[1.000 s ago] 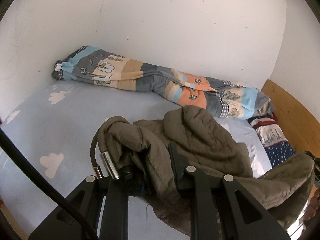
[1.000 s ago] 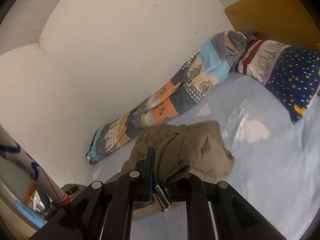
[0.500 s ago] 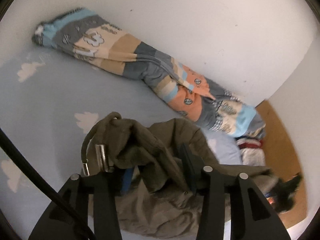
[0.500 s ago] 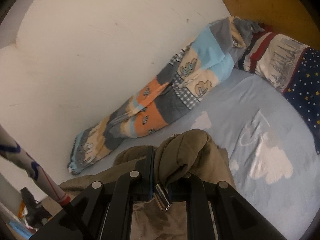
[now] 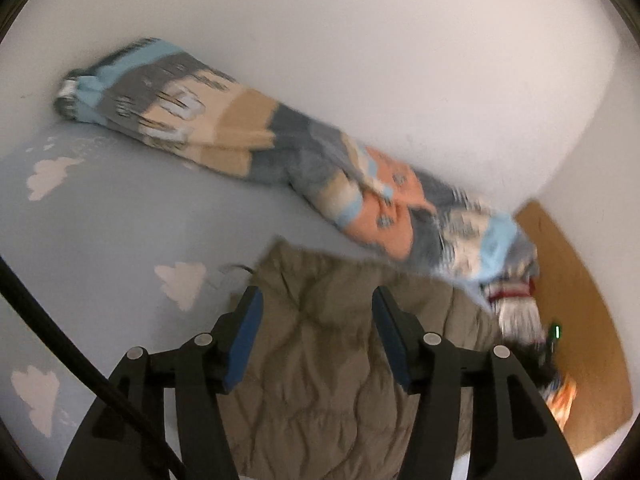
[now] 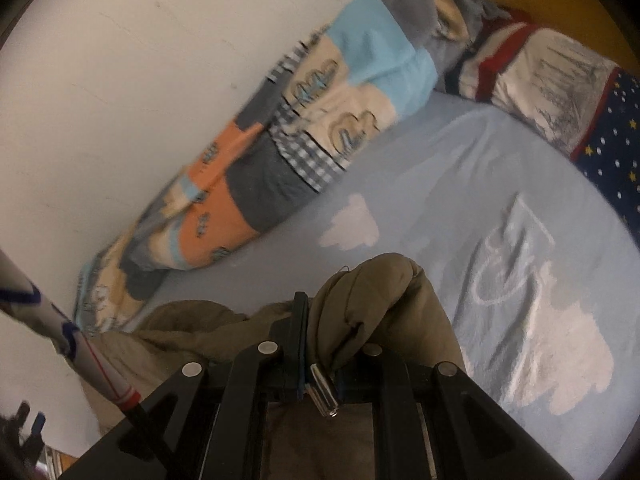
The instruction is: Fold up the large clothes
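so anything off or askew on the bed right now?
Mostly the olive padded jacket: it lies bunched and creased on the cloud-print sheet, not flat. The right gripper pinches a puffed fold; the left gripper jaws are opening, pads clear of fabric. No damage or spill shows.

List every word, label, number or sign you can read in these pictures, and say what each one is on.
None can be read.
Pillow: grey print beside the red stripe may be lettering or a drawing, too blurred to tell.
Rolled quilt: only cartoon patterns, no text.
Bedsheet: clouds and a white outline drawing, no words.
Olive jacket: no label shows.
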A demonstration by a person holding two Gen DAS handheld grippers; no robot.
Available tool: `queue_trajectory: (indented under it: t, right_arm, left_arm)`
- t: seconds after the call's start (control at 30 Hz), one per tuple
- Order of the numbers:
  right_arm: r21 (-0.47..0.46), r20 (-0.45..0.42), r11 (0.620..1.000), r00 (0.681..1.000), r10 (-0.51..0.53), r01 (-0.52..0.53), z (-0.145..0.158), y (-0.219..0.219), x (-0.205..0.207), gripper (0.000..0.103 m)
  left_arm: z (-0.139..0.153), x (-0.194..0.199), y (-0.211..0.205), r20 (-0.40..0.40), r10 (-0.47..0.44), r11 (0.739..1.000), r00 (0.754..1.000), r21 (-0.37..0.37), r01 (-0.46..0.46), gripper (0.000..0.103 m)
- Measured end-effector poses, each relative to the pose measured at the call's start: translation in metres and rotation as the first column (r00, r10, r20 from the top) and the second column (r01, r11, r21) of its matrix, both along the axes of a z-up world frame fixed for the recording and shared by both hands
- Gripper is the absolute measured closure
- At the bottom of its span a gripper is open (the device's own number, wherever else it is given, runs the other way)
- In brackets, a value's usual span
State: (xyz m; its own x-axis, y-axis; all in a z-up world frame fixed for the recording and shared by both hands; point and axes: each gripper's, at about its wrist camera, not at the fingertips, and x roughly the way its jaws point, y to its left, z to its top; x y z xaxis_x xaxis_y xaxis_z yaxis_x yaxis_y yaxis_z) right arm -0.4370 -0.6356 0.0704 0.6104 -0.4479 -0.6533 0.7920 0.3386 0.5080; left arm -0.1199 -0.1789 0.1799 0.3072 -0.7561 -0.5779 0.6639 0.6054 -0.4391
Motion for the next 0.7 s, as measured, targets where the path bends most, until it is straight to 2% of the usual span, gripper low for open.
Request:
queue_trajectory:
  t: [0.13,0.27,0.37,0.47,0.5,0.53,0.6,0.7]
  right_arm:
    - [0.063,0.022,0.998,1.0,-0.011,0.01,-0.015,-0.008,-0.002,0.089]
    - [0.074,0.102,0.997,0.995,0.02,-0.028,-0.002,-0.001,-0.019,0.075]
    - [0.039,0.131,0.997,0.99,0.055,-0.061,0.019,0.011,-0.035,0.064]
    - [-0.04,0.151,0.997,0.986,0.065,-0.059,0.041,0.029,-0.051,0.041]
    - [-0.067,0.149,0.996,0.986,0.07,-0.061,0.049,0.036,-0.056,0.041]
    - [-0.087,0.136,0.994,0.988,0.08,-0.069,0.054,0.043,-0.057,0.041]
    - [-0.13,0.057,0.981,0.987,0.15,-0.141,0.058,0.066,-0.047,0.041]
    - [-0.176,-0.107,0.951,0.966,0.237,-0.253,0.042,0.101,-0.018,0.041]
  left_arm:
    - [-0.029,-0.029,-0.033,0.005,-0.111,0.99,0.994,0.089,0.11,0.047]
    - [-0.045,-0.061,-0.059,0.019,-0.2,0.971,0.98,0.141,0.195,0.047]
    - [-0.051,-0.082,-0.075,0.007,-0.248,0.958,0.969,0.147,0.244,0.047]
    - [-0.059,-0.098,-0.093,0.01,-0.287,0.943,0.958,0.177,0.281,0.047]
    - [-0.063,-0.103,-0.1,0.019,-0.303,0.936,0.953,0.195,0.293,0.047]
    - [-0.067,-0.108,-0.106,0.034,-0.307,0.931,0.951,0.218,0.293,0.047]
    - [-0.077,-0.112,-0.119,0.048,-0.305,0.925,0.951,0.255,0.283,0.047]
    - [-0.092,-0.106,-0.137,0.036,-0.284,0.922,0.958,0.286,0.263,0.047]
